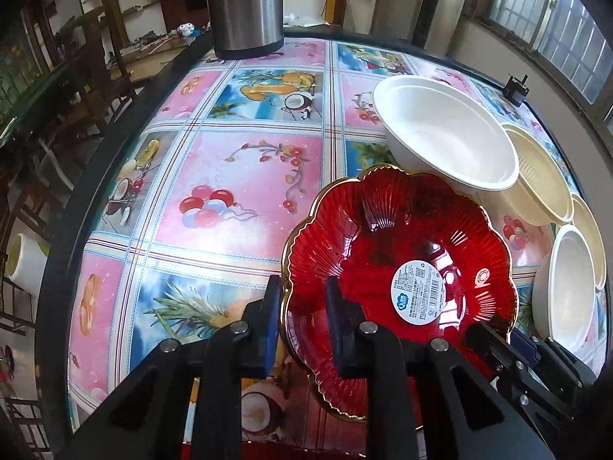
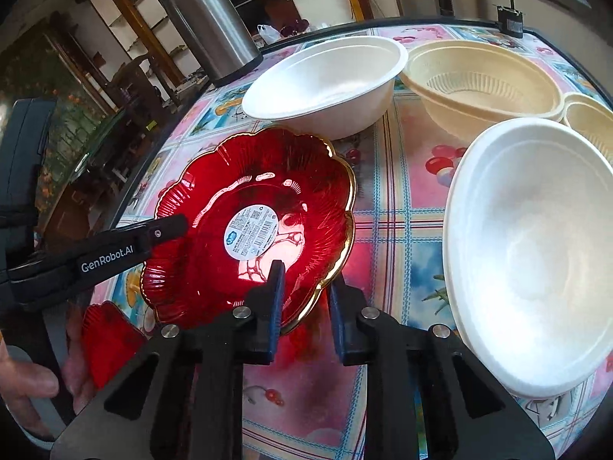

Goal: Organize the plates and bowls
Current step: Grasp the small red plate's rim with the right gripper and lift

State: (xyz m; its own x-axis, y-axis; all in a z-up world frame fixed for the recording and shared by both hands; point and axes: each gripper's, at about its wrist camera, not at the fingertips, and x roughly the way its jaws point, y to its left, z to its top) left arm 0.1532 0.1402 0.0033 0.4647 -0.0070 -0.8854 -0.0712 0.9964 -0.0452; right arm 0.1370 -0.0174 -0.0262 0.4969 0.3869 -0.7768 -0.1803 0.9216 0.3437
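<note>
Red glass plate sits between both grippers: left gripper fingers straddle its near-left rim, right gripper fingers straddle the opposite rim. Both look half-open, not clamped yet. White bowl just beyond, on the bench.

Deep translucent red plate, ribbed, gold-edged, round white label at centre. Beyond the plate, plain white bowl; cream ribbed bowl beside that. Beneath the plate, tablecloth of pink and blue fruit-and-balloon squares.
</note>
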